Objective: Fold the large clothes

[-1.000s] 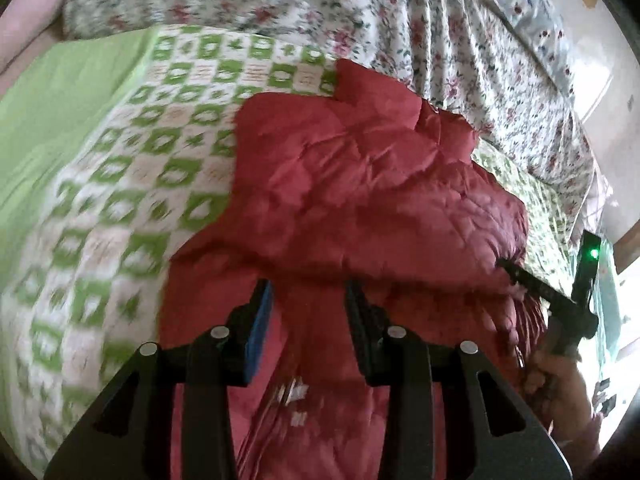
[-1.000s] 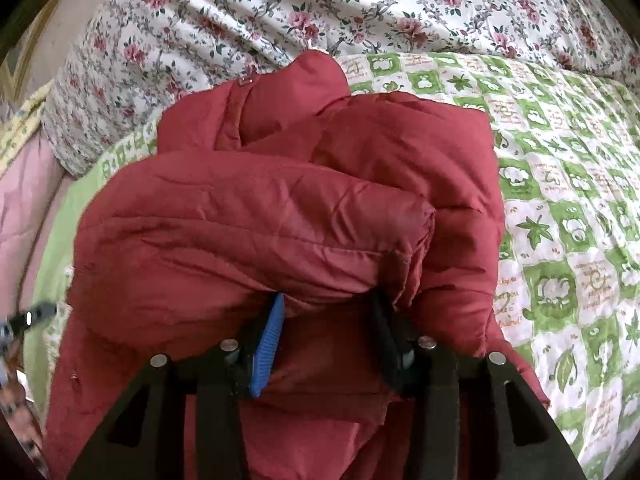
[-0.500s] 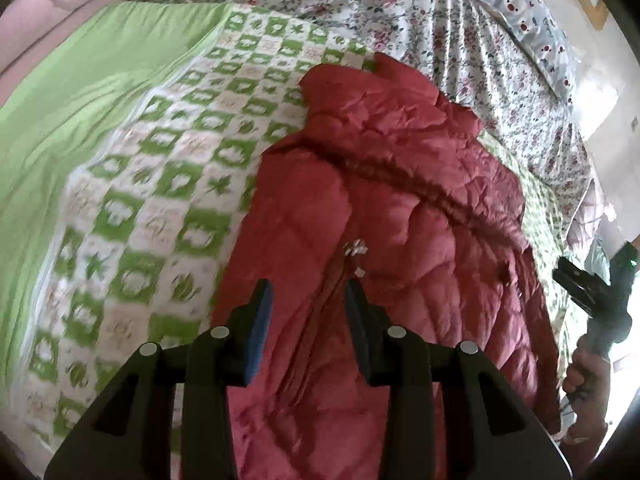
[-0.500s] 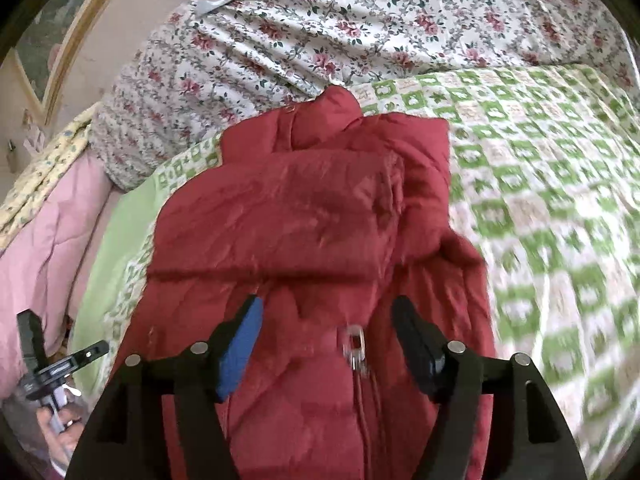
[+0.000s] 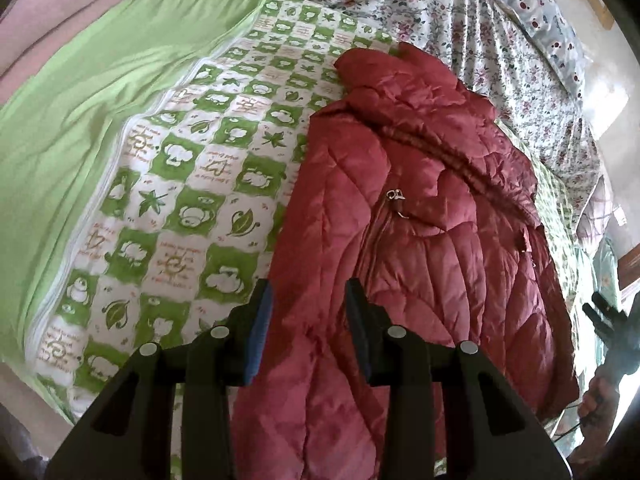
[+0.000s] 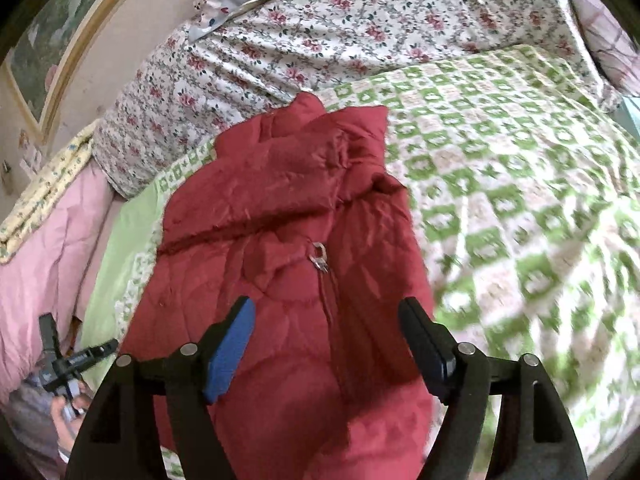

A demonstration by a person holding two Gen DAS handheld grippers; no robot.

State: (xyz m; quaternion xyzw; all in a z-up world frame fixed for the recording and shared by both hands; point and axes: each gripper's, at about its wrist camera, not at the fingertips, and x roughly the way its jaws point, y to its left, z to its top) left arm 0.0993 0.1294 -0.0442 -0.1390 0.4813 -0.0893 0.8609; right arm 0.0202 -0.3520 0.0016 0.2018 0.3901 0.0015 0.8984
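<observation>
A dark red quilted jacket (image 5: pixel 420 240) lies lengthwise on the bed, collar at the far end, both sleeves folded over its front, zipper pull (image 5: pixel 394 196) showing at mid-chest. It also shows in the right wrist view (image 6: pixel 288 264). My left gripper (image 5: pixel 308 300) is open and empty, raised above the jacket's near left edge. My right gripper (image 6: pixel 326 320) is wide open and empty, raised above the jacket's lower half. The right gripper also appears at the far right of the left wrist view (image 5: pixel 612 320).
The bed has a green-and-white checked cover (image 5: pixel 180 200), a plain green sheet (image 5: pixel 80 112) and a pink quilt (image 6: pixel 44 260) beside it. A floral duvet (image 6: pixel 340 28) is piled at the far end. A framed picture (image 6: pixel 44 40) hangs on the wall.
The right gripper let go of the folded sleeve, opened wide and drew back. Both grippers rose and pulled away from the jacket, which now lies flatter with its sleeves folded in.
</observation>
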